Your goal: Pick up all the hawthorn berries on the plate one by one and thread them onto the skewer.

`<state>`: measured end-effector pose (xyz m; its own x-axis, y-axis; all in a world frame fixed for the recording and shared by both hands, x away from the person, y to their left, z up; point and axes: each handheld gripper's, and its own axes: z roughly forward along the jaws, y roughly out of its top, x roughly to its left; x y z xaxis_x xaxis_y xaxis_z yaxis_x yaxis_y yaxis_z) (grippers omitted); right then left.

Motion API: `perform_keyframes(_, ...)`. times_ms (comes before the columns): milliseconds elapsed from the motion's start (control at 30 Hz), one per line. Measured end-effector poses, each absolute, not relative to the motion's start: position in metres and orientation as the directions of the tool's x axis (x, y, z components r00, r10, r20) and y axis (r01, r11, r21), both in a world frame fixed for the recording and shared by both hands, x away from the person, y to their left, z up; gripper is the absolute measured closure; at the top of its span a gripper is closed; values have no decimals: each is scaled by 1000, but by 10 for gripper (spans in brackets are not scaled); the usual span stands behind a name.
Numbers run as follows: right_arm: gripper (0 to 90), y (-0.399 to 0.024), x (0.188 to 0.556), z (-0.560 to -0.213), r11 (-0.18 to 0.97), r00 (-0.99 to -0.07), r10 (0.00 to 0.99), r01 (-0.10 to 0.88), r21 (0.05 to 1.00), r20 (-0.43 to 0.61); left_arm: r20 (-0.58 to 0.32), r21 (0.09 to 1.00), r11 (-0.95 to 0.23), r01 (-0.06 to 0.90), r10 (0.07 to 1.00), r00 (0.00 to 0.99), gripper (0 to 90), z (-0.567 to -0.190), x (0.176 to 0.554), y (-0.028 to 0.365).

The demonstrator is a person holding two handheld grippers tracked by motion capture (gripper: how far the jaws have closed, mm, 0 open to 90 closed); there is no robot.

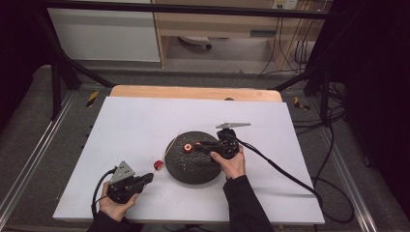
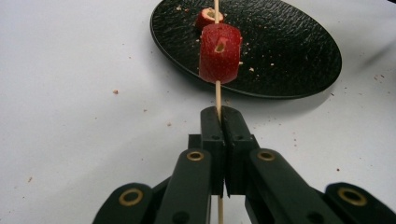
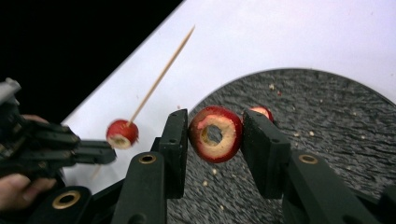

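High view showed the left gripper (image 1: pixel 149 177) near the front-left of the white bench (image 1: pixel 135 125), its jaws clamped on a thin wooden skewer (image 1: pixel 170 144) that slanted up toward the black plate (image 1: pixel 193 169). 1 red fruit piece (image 1: pixel 158 165) sat threaded on the skewer just beyond the jaws, left of the plate. Left gripper view had the jaws pressed together on the skewer (image 2: pixel 217 95), the fruit piece (image 2: pixel 220 53) above them. Right gripper (image 1: pixel 192 147) hovered over the plate, squeezing a cored fruit ring (image 3: pixel 215 133) between its pads. Another fruit piece (image 3: pixel 261 112) lay on the plate (image 3: pixel 327 140) behind it.
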<state>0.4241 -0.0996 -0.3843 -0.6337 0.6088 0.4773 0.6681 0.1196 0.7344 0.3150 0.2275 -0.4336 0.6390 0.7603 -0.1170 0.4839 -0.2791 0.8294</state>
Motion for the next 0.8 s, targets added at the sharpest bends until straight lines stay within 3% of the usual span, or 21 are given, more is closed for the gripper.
perform_keyframes(800,626,-99,412,-385,-226,-616,561,530,818,554,-128,836,-261,482,762,635,882,-432,314,226)
